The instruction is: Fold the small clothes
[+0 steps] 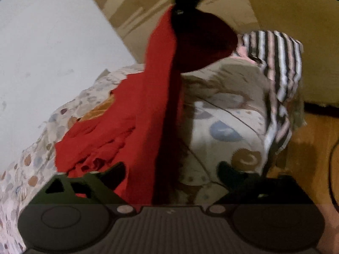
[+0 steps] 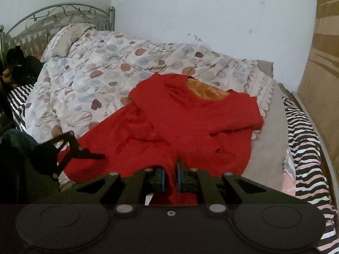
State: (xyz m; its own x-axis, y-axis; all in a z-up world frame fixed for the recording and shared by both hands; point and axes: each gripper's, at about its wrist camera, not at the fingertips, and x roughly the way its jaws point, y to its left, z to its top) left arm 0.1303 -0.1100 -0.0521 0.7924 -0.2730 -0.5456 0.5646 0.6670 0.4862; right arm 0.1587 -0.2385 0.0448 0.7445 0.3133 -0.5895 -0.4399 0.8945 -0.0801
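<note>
The red garment [image 2: 190, 116] lay spread on the bed's spotted quilt [image 2: 101, 67], its orange-lined neckline toward the wall and one sleeve crossed over the body. The right gripper [image 2: 170, 178] had its jaws clenched on a bunched edge of the cloth nearest the camera — the fabric ran between the blue pads [image 2: 162, 178] and draped below them, a hold that looked meant to lift that hem clear of the quilt for a fold. In the left wrist view the same cloth hung as a long red band from that dark gripper above, trailing down to the gathered part on the bed. The left gripper [image 1: 171, 172] stood with its jaws released and wide; the hanging red strip fell between them, yet neither finger pressed on it. It seemed placed to take a second hold lower down, so the piece could be stretched between two hands. A striped sheet [image 2: 305, 154] covered the mattress edge beside a cardboard box [image 2: 322, 63].
</note>
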